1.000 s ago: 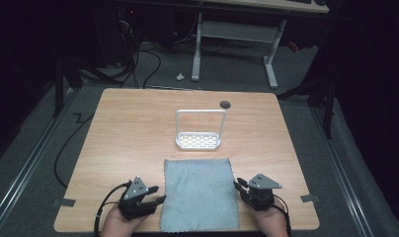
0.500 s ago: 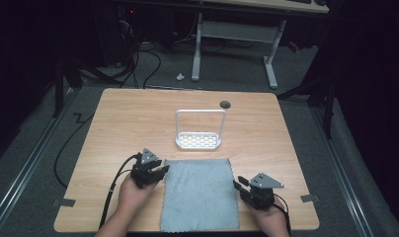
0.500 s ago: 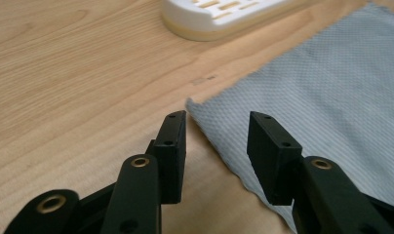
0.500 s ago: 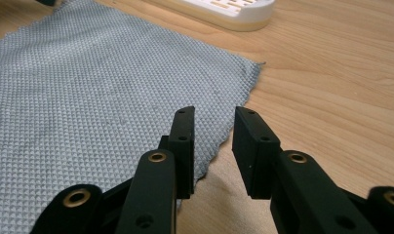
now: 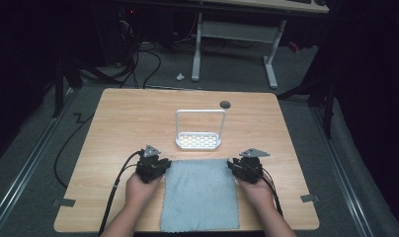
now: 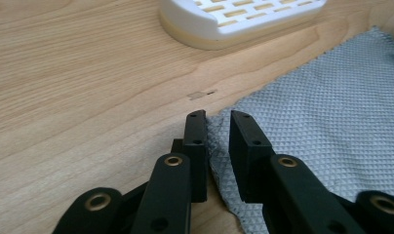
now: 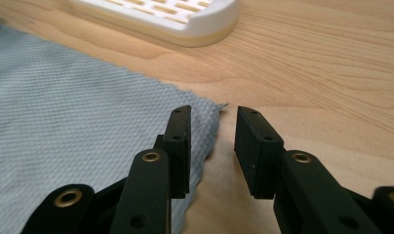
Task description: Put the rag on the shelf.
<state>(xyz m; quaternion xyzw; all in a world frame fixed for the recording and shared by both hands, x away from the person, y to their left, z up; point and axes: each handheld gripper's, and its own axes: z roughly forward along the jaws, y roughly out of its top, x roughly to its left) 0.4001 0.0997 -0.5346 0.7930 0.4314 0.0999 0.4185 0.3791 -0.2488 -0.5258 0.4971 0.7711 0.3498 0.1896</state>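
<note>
A grey cloth (image 5: 200, 197) lies flat on the wooden table (image 5: 128, 123), reaching its near edge. My left gripper (image 5: 163, 163) is at the cloth's far left corner. In the left gripper view its jaws (image 6: 218, 117) have just been closing and stand a narrow gap apart. The cloth (image 6: 331, 112) corner lies flat between them, with no pad pressing on it. My right gripper (image 5: 233, 164) is at the far right corner. Its jaws (image 7: 212, 112) have just been opening and straddle the cloth (image 7: 78, 112) edge without touching it.
A white slotted tray with an upright wire handle (image 5: 198, 141) stands just beyond the cloth, close to both grippers (image 6: 244, 19) (image 7: 175, 17). A dark round hole (image 5: 225, 104) marks the far table. Tape tabs (image 5: 65, 202) (image 5: 309, 198) sit near the front corners.
Both hands have moved forward along the cloth's sides to its far corners, the left first, then the right. The left jaws have narrowed. The cloth has not moved.
</note>
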